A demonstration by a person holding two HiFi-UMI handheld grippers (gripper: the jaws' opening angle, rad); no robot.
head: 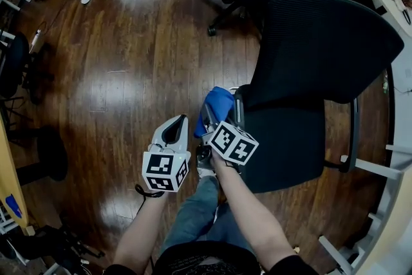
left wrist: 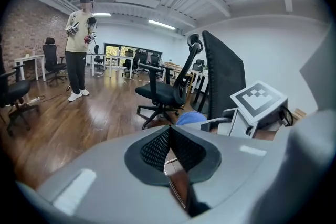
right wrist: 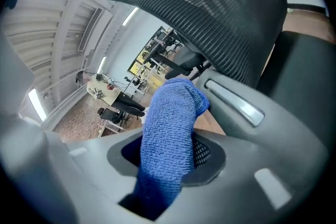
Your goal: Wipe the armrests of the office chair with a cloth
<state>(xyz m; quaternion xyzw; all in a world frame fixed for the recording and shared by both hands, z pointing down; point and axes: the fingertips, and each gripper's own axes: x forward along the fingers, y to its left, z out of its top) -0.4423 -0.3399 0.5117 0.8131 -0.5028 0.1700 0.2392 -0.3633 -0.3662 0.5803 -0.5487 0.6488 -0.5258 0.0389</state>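
My R gripper (right wrist: 169,150): jaws pinching fuzzy blue microfibre cloth (right wrist: 173,118), just beside grey armrest (right wrist: 234,100) of black mesh office chair (head: 322,42). L gripper (left wrist: 169,150): jaws pressed together, empty. Risk: floppy cloth tip slips off narrow pad, misses.

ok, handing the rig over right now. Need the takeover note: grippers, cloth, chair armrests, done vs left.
Left gripper: shut, empty, held beside the right one, off the chair.
Right gripper: shut on the blue cloth, which sticks out past the jaws.
The cloth's tip is at the near armrest of the office chair; contact unclear.
The far armrest has nothing on it.
Done: cloth gripped and brought to the near armrest.
Left: wipe the near armrest (can't tell how much is wiped), then the far one.
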